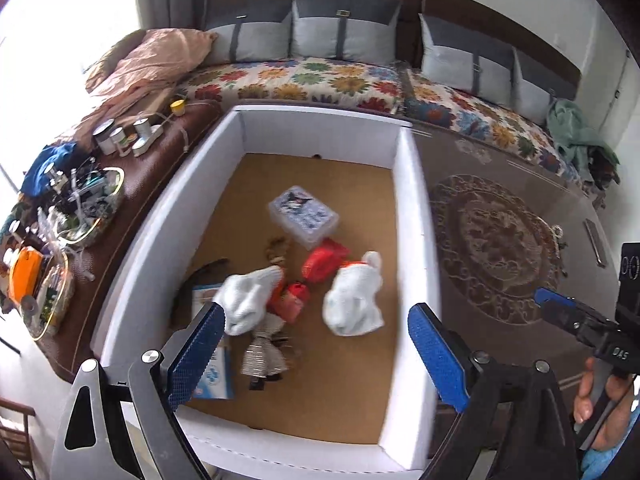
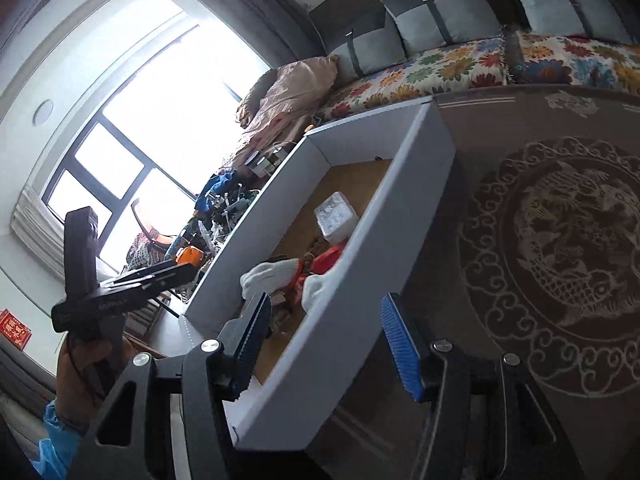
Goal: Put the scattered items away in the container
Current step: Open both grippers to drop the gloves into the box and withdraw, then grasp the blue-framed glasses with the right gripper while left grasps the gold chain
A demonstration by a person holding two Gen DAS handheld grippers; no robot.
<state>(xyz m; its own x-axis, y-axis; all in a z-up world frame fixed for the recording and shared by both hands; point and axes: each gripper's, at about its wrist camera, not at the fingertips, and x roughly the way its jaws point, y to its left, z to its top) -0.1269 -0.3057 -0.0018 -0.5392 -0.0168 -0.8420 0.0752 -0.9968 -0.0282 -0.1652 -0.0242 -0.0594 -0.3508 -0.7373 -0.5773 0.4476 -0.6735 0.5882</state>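
Both gloves [image 1: 352, 304] lie beyond left fingers [image 1: 196, 356].

White walls and a plain brown cardboard floor on the box [image 1: 412, 216], centre of the left wrist view. Inside it, two white gloves [image 1: 352, 304] with orange-red cuffs, a red packet [image 1: 324, 260], and a clear case [image 1: 304, 214] printed with a blue-and-black cartoon figure. Blue ribbed pads [image 1: 436, 356] on black gripper arms, lower frame. At right, the brown table [image 1: 500, 248] carries a pale round ornamental medallion. Across the top, a cream bedspread [image 1: 320, 80] bursting with multicoloured flowers, and grey two-tone cushions [image 1: 344, 28].
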